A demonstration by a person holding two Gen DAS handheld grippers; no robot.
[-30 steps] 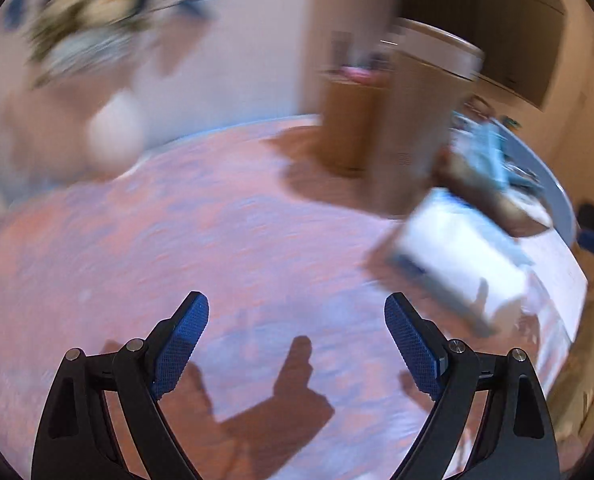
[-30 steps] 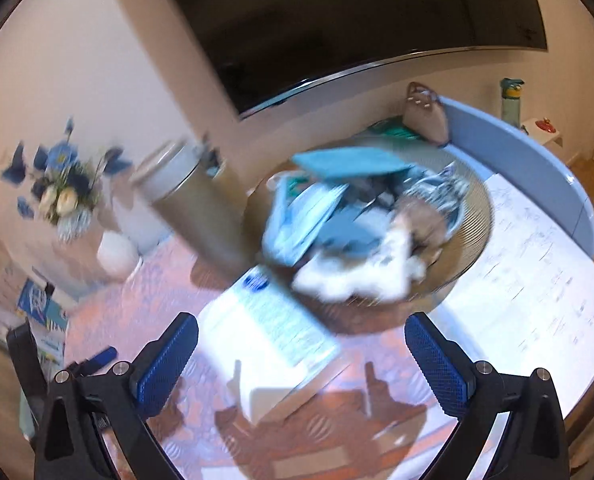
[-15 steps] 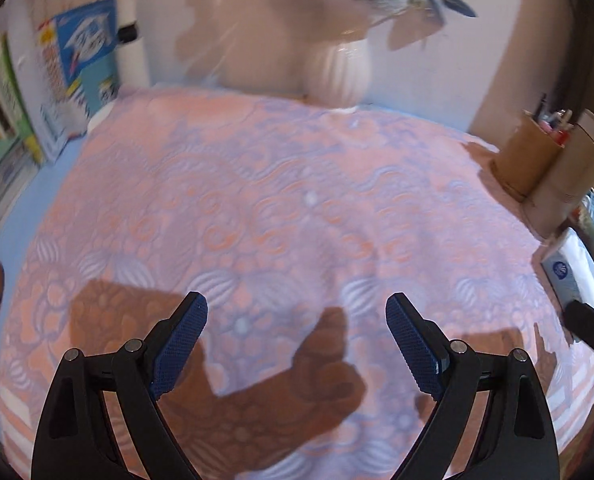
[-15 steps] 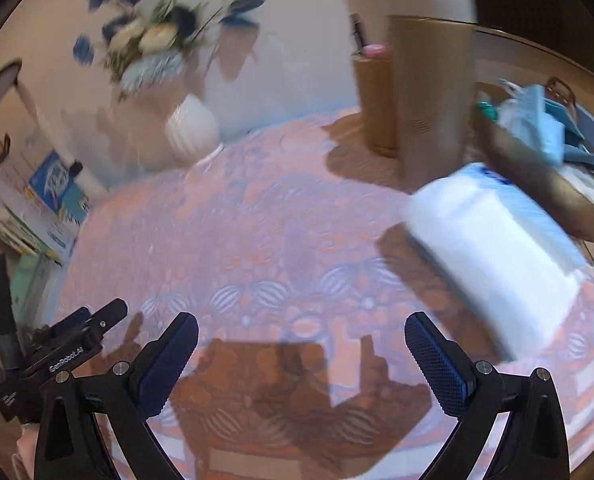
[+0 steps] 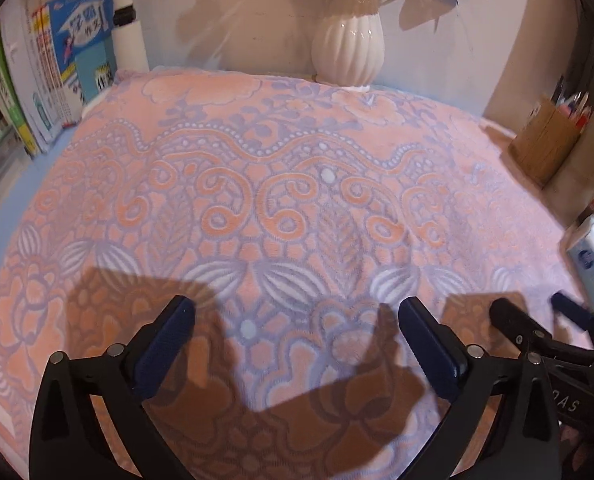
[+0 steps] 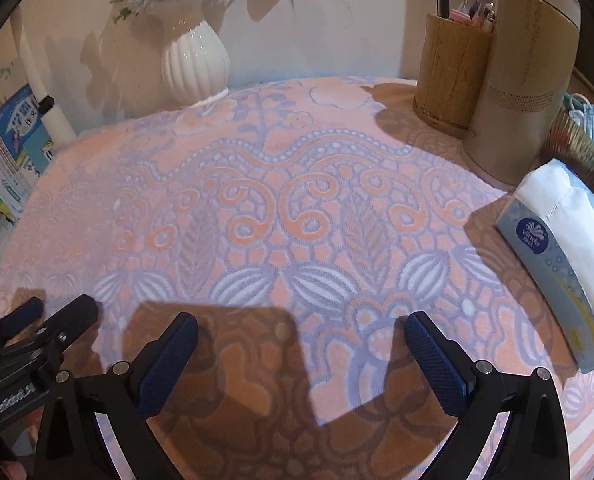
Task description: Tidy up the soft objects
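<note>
Two handheld grippers hover side by side over a plush blanket (image 5: pixel 297 184), patterned in peach and lavender, that lies spread flat and covers the surface beneath them. The left gripper (image 5: pixel 297 344) holds its blue-padded fingers (image 5: pixel 165 344) wide apart with nothing between them; only the blanket's scrollwork and the tool's own shadow lie under its jaws. Just to its right, the tips of the right gripper (image 6: pixel 301 356) enter the left camera's view, and that gripper too stands spread and empty over the cloth.

Straight ahead of both claws, at the blanket's far edge against the wall, stands a white ribbed vase (image 6: pixel 196 66) of pale flowers. Ahead and to the right of the right gripper are a wooden pen holder (image 6: pixel 451 80) and, touching it, a tall tan cylinder (image 6: pixel 521 92). A tissue pack (image 6: pixel 565 264) lies on the blanket to the right of the right claw, near a basket rim (image 6: pixel 585 152) holding blue face masks (image 6: pixel 593 120). Far to the left of the left gripper, upright books (image 5: pixel 57 64) line the edge.
</note>
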